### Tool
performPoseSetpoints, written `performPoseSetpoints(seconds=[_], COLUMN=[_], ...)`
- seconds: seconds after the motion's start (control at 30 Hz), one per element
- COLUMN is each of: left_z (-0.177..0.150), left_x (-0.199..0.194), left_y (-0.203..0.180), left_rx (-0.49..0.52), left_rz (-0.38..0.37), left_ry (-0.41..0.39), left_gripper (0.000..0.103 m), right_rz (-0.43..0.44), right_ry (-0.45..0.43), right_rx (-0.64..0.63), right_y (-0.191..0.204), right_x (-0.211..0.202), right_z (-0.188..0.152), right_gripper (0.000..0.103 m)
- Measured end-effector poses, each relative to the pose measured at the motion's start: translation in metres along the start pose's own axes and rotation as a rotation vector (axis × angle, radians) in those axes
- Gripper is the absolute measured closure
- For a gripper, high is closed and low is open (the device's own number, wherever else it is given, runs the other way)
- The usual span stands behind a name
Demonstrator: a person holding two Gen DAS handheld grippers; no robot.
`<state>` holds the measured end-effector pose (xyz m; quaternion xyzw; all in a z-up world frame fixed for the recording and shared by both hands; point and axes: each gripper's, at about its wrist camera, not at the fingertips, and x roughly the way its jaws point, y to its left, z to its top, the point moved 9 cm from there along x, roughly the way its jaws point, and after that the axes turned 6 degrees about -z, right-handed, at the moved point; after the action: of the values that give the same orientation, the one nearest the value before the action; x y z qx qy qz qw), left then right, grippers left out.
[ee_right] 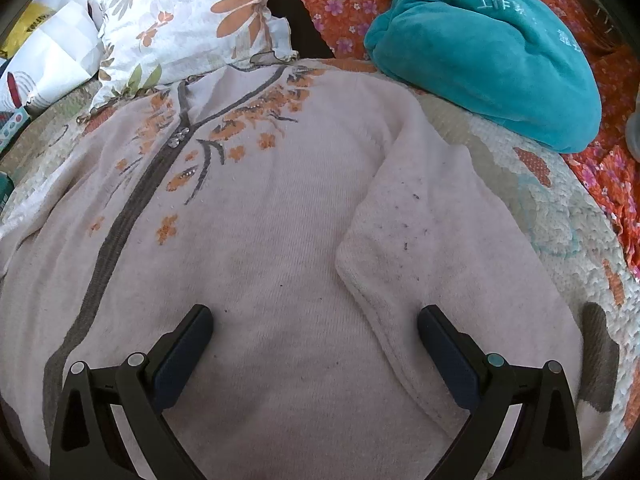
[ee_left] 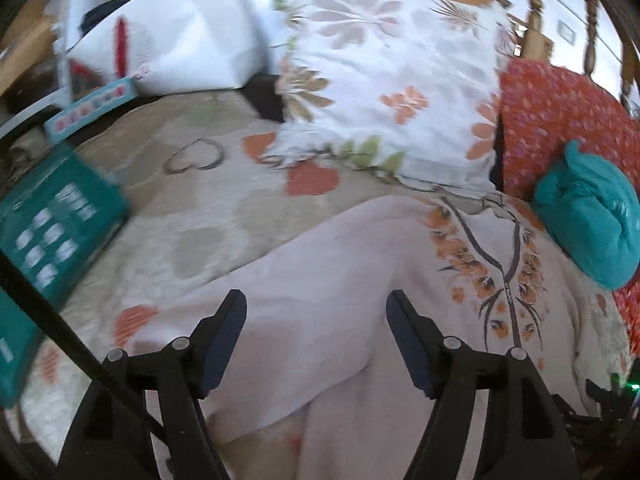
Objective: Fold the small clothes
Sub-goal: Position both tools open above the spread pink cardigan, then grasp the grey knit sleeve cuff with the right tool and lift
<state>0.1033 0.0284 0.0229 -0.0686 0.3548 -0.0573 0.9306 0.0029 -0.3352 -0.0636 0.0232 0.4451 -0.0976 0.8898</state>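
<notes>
your left tool (ee_left: 316, 336) and right tool (ee_right: 316, 344) both hang wide and empty over the pale pink cardigan (ee_right: 248, 216), spread flat on the bed (ee_right: 560, 208), one sleeve (ee_right: 408, 216) already laid across, ready for folding.

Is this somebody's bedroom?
Probably yes. A pale pink sweater lies on a heart-print blanket, a flowery pillow sits behind it, and turned wooden bedposts stand at the back.

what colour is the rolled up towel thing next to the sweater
Teal towel, with pale embroidered characters; right wrist view shows it best.
</notes>
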Motion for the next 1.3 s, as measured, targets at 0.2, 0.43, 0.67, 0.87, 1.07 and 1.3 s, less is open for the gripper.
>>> performPoseSetpoints(seconds=[0.2, 0.43, 0.67, 0.87, 1.07, 1.3], left_z=[-0.014, -0.018, -0.025, -0.028, -0.037, -0.038], left_x=[0.038, 0.024, 0.013, 0.007, 0.014, 0.018], left_y=[-0.018, -0.044, -0.037, -0.044, -0.048, -0.051], left_rx=[0.084, 0.199, 0.099, 0.055, 0.066, 0.085], left_rz=[0.044, 0.008, -0.078, -0.129, -0.121, -0.105], left_ry=[0.057, 0.026, 0.076, 0.082, 0.109, 0.112], left_gripper=[0.032, 0.031, 0.030, 0.027, 0.027, 0.027], right_rz=[-0.008, -0.060, -0.039, -0.237, -0.216, -0.225], right_ry=[-0.016, 0.008, -0.057, -0.002, 0.055, 0.187], right_rx=[0.002, 0.022, 0.346, 0.461, 0.471, 0.432], right_y=[0.001, -0.007, -0.114, -0.218, -0.216, -0.203], right_x=[-0.001, -0.010, -0.092, -0.112, -0.092, -0.041], right_z=[-0.002, 0.001, 0.001, -0.032, -0.047, -0.060], right_gripper=[0.000, 0.003, 0.032, 0.039, 0.039, 0.091])
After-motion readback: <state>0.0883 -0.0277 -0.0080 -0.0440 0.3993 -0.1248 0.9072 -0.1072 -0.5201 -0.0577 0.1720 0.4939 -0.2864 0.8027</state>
